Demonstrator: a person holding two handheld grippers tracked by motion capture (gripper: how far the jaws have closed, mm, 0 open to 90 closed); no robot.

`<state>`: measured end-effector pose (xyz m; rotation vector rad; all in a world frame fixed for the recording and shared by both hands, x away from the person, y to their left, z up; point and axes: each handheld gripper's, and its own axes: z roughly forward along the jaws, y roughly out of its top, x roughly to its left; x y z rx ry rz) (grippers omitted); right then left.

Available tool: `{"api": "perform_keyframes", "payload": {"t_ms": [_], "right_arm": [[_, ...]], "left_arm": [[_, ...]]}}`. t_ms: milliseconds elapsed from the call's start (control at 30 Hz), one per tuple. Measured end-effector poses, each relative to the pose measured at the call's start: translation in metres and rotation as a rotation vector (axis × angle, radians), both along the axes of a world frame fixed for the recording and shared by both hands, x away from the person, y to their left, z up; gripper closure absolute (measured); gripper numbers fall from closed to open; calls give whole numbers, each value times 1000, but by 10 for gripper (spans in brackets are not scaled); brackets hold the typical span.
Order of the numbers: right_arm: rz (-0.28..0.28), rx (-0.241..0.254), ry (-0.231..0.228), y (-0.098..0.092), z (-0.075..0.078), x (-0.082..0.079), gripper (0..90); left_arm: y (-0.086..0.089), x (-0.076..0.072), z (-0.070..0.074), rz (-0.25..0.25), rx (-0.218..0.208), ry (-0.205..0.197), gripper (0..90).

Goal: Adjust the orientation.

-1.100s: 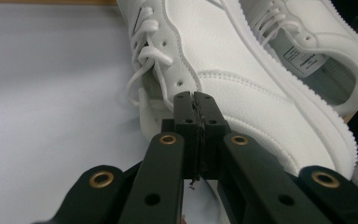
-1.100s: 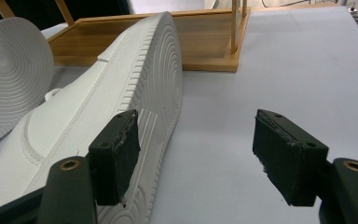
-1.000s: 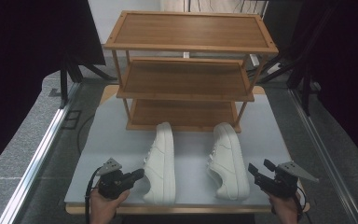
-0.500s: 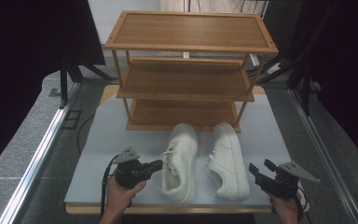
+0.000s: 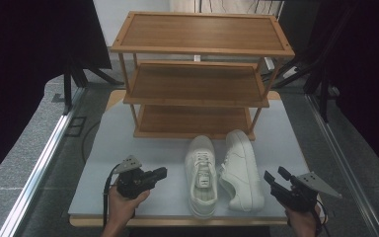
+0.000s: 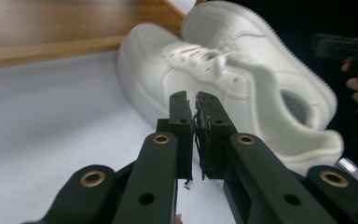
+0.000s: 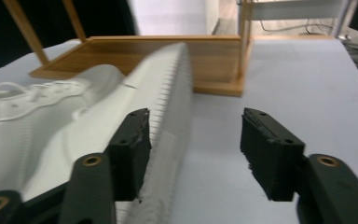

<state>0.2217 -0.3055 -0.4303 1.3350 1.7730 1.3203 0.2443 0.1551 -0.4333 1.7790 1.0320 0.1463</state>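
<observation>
2 white sneakers are sitting side by side on the table (image 5: 103,163), just in front of the bottom board of a 3-tier wooden shoe rack (image 5: 197,79), toes pointing toward it. The left shoe (image 5: 201,170) is lying slightly angled, its toe leaning toward the right shoe (image 5: 241,168), and the 2 are touching or nearly touching along their inner sides.

The left gripper (image 5: 162,173) is hovering near the left shoe's outer side, apart from it; its jaws are standing almost together with only a thin slit between them and nothing held, and they have just been opening a little. The right gripper (image 5: 275,177) is waiting just beside the right shoe's heel. In the right gripper view its jaws are standing wide, with the ribbed sole edge running up past the inner jaw (whether that jaw is touching the rubber is hard to tell), and they have just been closing somewhat, with nothing pinched.

These shoes are probably light and fairly stiff in the sole, while the leather upper and padded collar are giving under pressure. The smooth upper is likely slippery, so the heel collar, pinched through the foot opening, is looking like the safest hold; the rubber side wall is offering more friction but is too wide for narrow jaws.
</observation>
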Motion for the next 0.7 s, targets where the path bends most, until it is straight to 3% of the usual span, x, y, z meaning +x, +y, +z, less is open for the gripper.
{"api": "perform_keyframes", "payload": {"t_ms": [100, 333, 700], "right_arm": [[55, -16, -19, 12, 7, -4, 510], [120, -33, -18, 27, 17, -10, 572], [240, -68, -1, 58, 19, -20, 689]], "left_arm": [[7, 1, -8, 10, 12, 21, 824], [10, 2, -11, 16, 24, 26, 795], [7, 7, -15, 41, 40, 49, 639]]}}
